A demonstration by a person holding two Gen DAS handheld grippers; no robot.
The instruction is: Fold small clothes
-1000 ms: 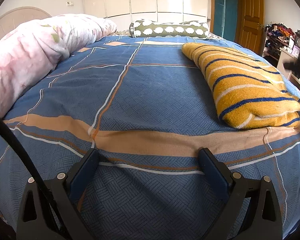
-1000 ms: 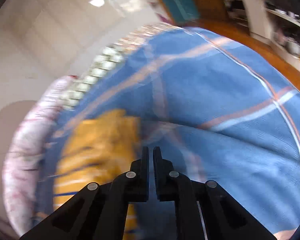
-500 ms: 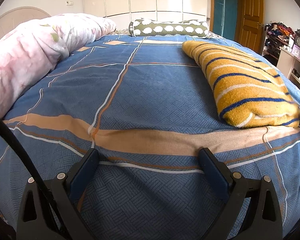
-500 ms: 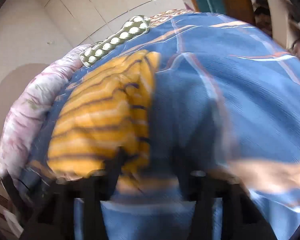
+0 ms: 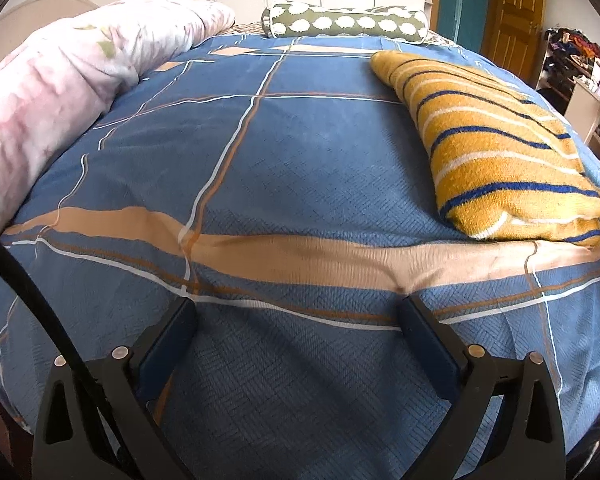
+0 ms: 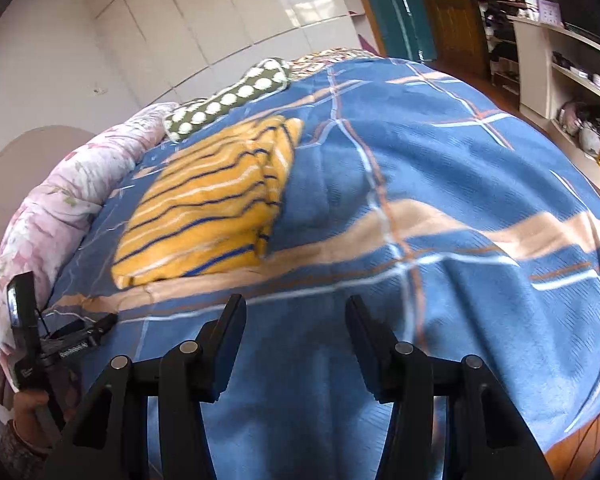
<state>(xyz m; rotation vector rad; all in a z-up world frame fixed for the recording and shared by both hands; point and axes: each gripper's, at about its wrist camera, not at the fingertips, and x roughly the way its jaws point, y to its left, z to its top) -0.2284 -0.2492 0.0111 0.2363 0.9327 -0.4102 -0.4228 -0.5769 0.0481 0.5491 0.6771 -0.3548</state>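
Note:
A folded mustard-yellow garment with blue and white stripes (image 5: pixel 496 148) lies on the blue plaid bedspread (image 5: pixel 284 160), at the right in the left wrist view. In the right wrist view the garment (image 6: pixel 212 204) lies left of centre. My left gripper (image 5: pixel 298 312) is open and empty, low over the near part of the bed. My right gripper (image 6: pixel 294 312) is open and empty, above the bedspread in front of the garment. The left gripper also shows in the right wrist view (image 6: pixel 56 344), held in a hand at the far left.
A pink floral duvet roll (image 5: pixel 60 80) runs along the left side of the bed. A green bolster with white dots (image 5: pixel 344 24) lies at the far end. A wooden door (image 5: pixel 516 12) and cluttered shelves (image 6: pixel 572 80) stand to the right.
My right gripper has opened from shut and swung back from the garment's near edge; the garment now lies free on the bed. My left gripper has not moved.

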